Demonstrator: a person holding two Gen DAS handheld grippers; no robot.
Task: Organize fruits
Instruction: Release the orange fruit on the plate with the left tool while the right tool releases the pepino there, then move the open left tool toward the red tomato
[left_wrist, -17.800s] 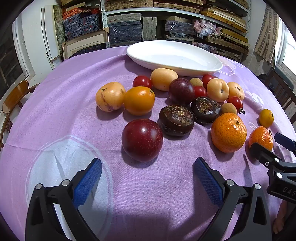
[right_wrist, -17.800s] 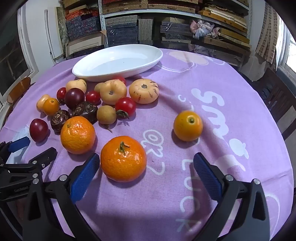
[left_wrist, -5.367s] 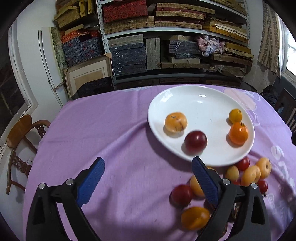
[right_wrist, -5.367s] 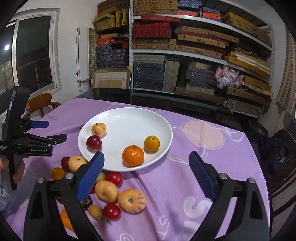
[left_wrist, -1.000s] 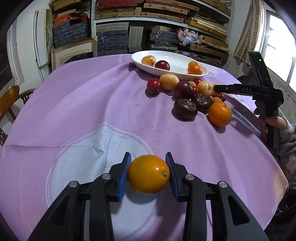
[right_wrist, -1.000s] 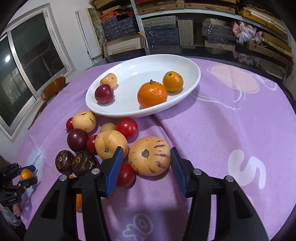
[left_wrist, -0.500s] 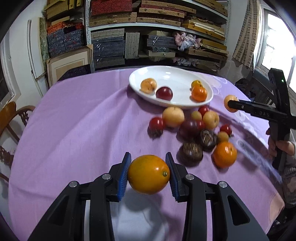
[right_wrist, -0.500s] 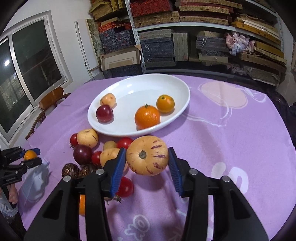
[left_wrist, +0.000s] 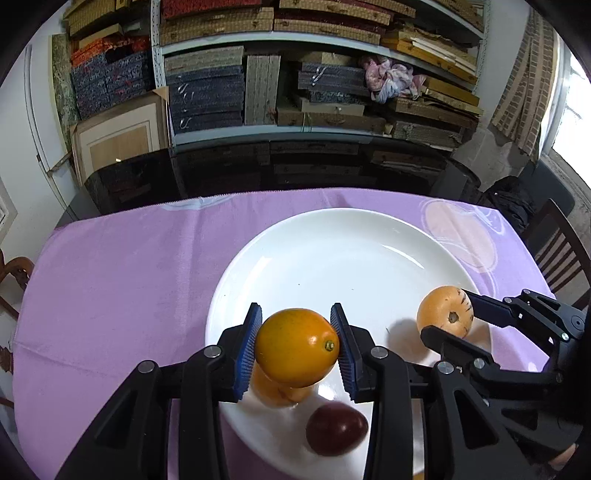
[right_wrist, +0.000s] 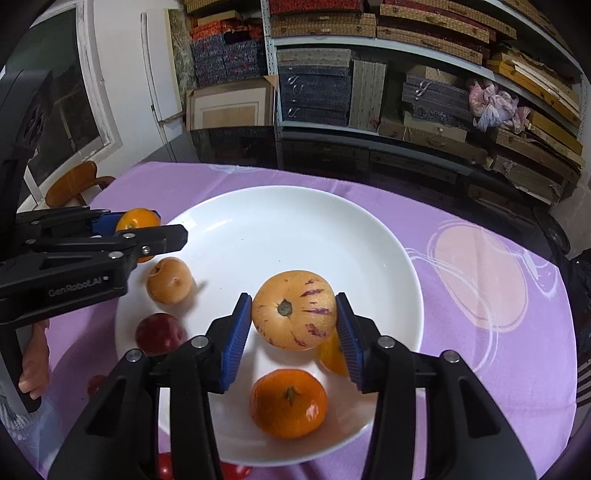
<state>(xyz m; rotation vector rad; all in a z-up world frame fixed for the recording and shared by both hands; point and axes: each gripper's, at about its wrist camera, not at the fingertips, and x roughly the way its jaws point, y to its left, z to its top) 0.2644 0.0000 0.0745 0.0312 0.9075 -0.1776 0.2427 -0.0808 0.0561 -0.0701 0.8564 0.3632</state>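
Orange fruit (left_wrist: 297, 347) clamped in left hand-held gripper (left_wrist: 297, 349), above the white plate's (left_wrist: 332, 243) near-left edge. Striped yellow fruit (right_wrist: 294, 314) clamped in right hand-held gripper (right_wrist: 294, 326), over plate centre. On plate: tangerine (right_wrist: 289, 403), dark plum (right_wrist: 160, 333), tan fruit (right_wrist: 169, 280) (others partly hidden). Purple cloth (left_wrist: 122, 266) covers desk.

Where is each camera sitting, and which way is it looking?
Left wrist: sits on the left gripper, looking down past its jaws, shut on an orange fruit, at the plate; the right gripper shows too.
Right wrist: sits on the right gripper, jaws shut on a striped fruit, over the plate; the left gripper and a hand show.
Both share the plate, the red fruit and both held fruits.
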